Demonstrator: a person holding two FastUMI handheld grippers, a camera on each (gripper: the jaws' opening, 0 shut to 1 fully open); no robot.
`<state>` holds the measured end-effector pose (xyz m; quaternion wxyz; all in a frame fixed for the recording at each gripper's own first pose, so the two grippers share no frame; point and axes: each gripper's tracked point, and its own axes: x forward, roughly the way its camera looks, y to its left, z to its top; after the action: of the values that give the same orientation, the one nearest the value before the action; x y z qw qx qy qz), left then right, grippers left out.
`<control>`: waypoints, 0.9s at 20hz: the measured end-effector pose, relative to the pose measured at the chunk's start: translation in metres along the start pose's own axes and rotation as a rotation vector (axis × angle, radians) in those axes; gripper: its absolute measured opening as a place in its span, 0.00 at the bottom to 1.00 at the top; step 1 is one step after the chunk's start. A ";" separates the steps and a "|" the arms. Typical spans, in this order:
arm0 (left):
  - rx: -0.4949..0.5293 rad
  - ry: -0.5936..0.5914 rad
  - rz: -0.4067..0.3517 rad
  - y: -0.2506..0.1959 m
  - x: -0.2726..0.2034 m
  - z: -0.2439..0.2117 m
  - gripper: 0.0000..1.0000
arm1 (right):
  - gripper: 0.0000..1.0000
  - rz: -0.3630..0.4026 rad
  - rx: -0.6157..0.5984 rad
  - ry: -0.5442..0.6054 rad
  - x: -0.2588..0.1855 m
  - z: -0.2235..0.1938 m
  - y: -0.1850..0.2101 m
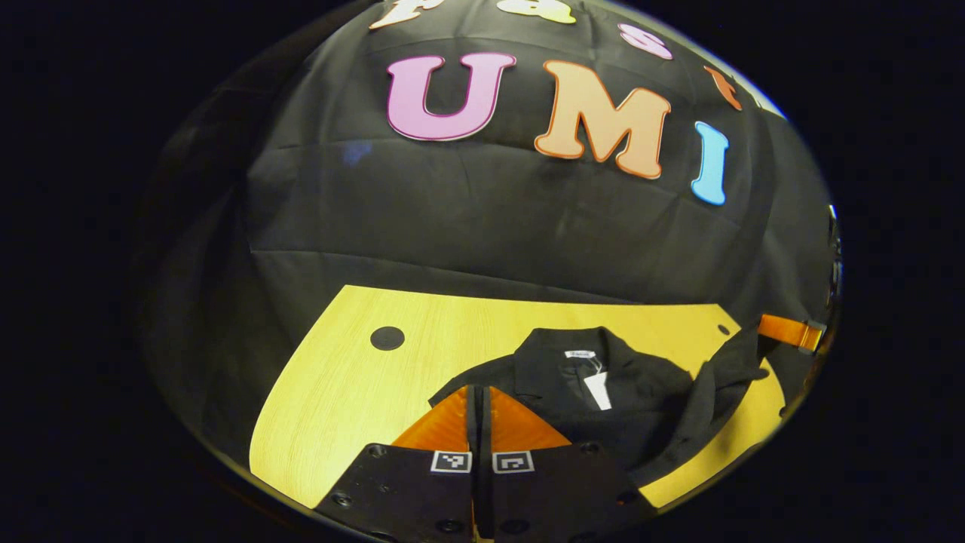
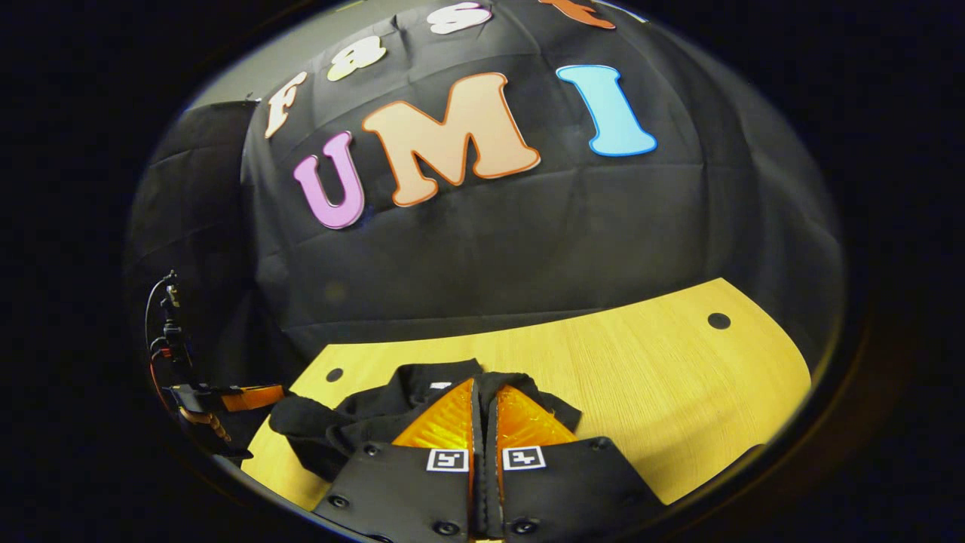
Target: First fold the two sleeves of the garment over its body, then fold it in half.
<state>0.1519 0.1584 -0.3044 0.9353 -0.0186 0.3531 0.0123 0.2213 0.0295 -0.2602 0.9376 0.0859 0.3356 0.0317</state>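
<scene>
Both claws, left [image 1: 479, 392] and right [image 2: 480, 386], clenched over rumpled black garment [image 1: 603, 392] on wooden table [image 1: 362, 392].

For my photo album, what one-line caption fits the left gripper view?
Left gripper, fingers together, hovers at a black garment lying on a wooden table, one sleeve raised.

From my end I just see a light wood table [image 1: 354, 392] with small dark round holes [image 1: 387, 338] in its top, and creased black cloth [image 2: 490, 249] hanging as the wall behind, lit from above.
</scene>
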 end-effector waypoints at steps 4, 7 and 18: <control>0.048 -0.055 0.091 0.018 0.019 0.017 0.48 | 0.69 -0.115 0.013 -0.020 0.011 0.003 -0.013; 0.034 -0.150 0.069 0.010 0.006 0.042 0.90 | 0.92 -0.142 -0.045 -0.104 -0.005 0.019 -0.008; 0.024 -0.412 0.114 -0.022 -0.158 0.098 0.92 | 1.00 -0.070 -0.219 -0.347 -0.145 0.028 0.036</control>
<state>0.0993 0.1395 -0.1261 0.9857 0.0154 0.1548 0.0645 0.1265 0.0443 -0.1420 0.9856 -0.0243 0.1661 0.0202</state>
